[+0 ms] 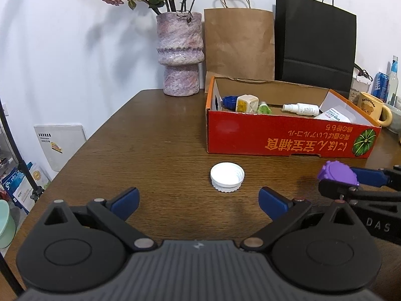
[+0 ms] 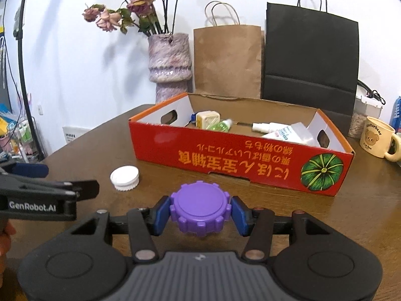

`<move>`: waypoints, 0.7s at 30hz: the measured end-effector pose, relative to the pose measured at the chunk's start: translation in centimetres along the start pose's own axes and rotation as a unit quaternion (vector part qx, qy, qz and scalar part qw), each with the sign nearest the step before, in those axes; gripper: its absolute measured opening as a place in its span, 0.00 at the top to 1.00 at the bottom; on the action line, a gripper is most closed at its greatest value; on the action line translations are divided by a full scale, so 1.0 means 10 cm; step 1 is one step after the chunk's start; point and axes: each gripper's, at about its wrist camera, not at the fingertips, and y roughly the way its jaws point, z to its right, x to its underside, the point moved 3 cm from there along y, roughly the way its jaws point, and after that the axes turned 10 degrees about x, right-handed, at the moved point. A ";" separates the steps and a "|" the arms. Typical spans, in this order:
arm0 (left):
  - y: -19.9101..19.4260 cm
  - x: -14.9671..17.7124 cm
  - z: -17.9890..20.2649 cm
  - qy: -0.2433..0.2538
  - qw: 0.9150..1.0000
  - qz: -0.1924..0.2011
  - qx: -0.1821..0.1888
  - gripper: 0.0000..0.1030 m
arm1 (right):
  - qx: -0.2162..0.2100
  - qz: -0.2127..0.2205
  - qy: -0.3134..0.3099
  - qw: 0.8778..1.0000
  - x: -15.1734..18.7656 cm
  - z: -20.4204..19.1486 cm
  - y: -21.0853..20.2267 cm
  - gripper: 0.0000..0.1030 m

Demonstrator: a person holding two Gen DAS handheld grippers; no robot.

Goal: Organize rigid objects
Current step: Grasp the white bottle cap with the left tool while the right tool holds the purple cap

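A purple ridged cap (image 2: 200,208) sits between the blue pads of my right gripper (image 2: 200,213), which is shut on it just above the brown table (image 2: 325,213). The same cap (image 1: 337,173) shows at the right of the left wrist view. A white screw cap (image 1: 227,177) lies open side up on the table, ahead of my left gripper (image 1: 198,197), which is open and holds nothing. Behind both stands a red cardboard box (image 1: 275,135) holding a white spray bottle (image 1: 300,109), a cream case (image 1: 246,103) and a small green bottle (image 1: 264,107).
A pink vase (image 1: 179,55) with dried roses, a brown paper bag (image 1: 238,42) and a black paper bag (image 1: 315,37) line the wall behind the box. A yellow bear mug (image 1: 371,107) stands right of the box. The table's edge curves away at the left.
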 end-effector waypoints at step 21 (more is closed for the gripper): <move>0.66 -0.15 0.16 0.006 0.999 -0.040 -0.020 0.00 | 0.020 0.028 0.014 0.999 -0.15 0.41 0.21 0.50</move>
